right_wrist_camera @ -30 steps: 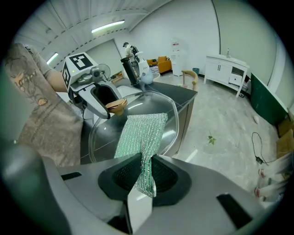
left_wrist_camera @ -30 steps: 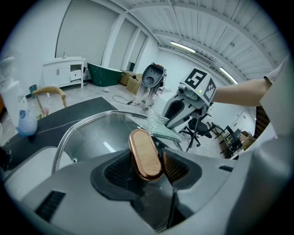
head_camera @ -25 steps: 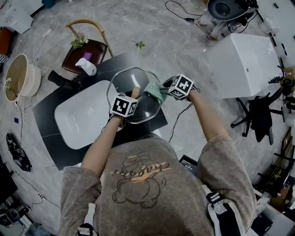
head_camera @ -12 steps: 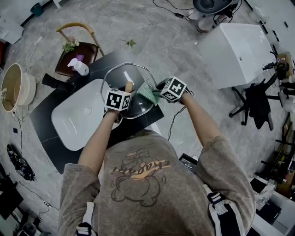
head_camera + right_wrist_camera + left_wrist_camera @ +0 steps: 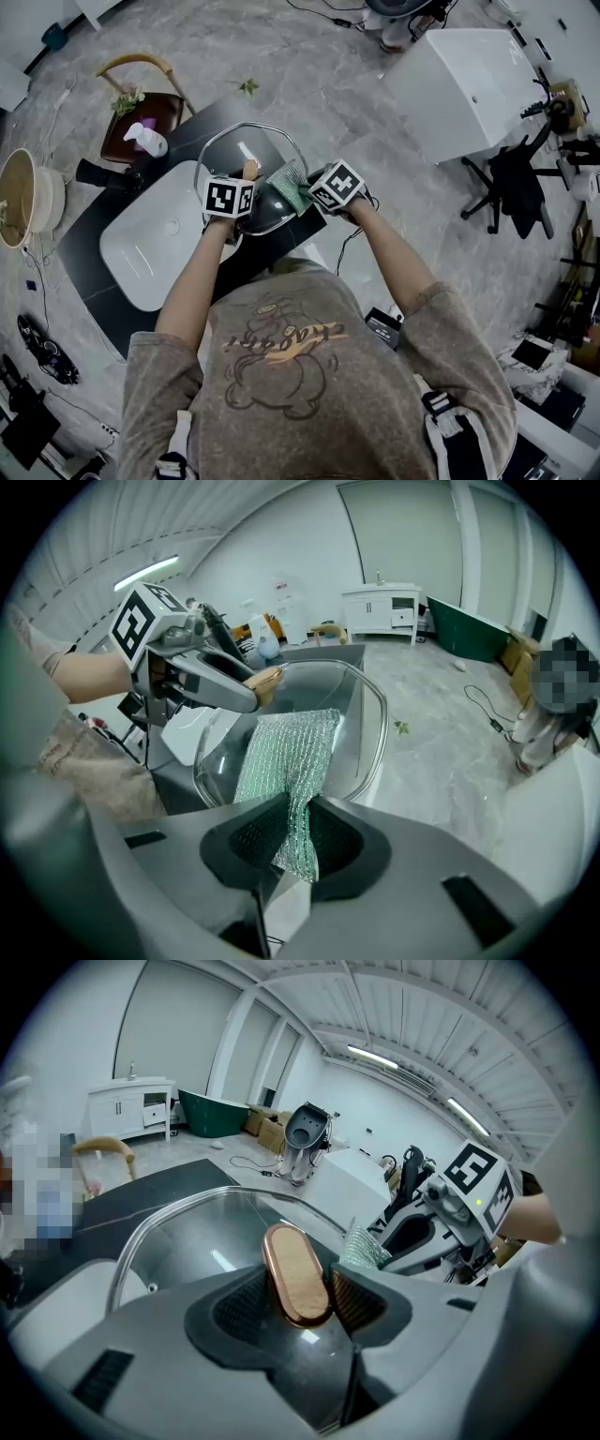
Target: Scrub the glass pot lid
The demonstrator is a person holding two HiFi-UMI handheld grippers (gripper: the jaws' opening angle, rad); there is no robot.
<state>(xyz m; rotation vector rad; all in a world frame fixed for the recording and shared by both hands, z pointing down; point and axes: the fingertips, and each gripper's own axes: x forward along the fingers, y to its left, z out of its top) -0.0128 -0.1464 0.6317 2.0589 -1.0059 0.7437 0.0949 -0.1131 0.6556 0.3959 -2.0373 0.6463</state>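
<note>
The glass pot lid [image 5: 246,157] [image 5: 178,1232] [image 5: 361,714] is held up over the black mat, tilted. My left gripper [image 5: 246,192] [image 5: 302,1299] is shut on the lid's wooden handle [image 5: 295,1274] [image 5: 250,169] [image 5: 265,679]. My right gripper [image 5: 305,192] [image 5: 298,841] is shut on a green scouring cloth [image 5: 286,761] [image 5: 289,186] [image 5: 361,1246], which lies flat against the glass on the lid's right side. The two grippers face each other across the lid.
A white basin [image 5: 155,239] sits on the black mat [image 5: 103,202] under the lid. A soap bottle [image 5: 145,139] and a wooden-handled basket [image 5: 141,108] stand behind it. A white cabinet [image 5: 464,89] is at the right, an office chair [image 5: 520,183] beyond it.
Both grippers, the lid and the cloth have kept their hold and their places relative to each other; the whole scene slid left and up as the head camera moved.
</note>
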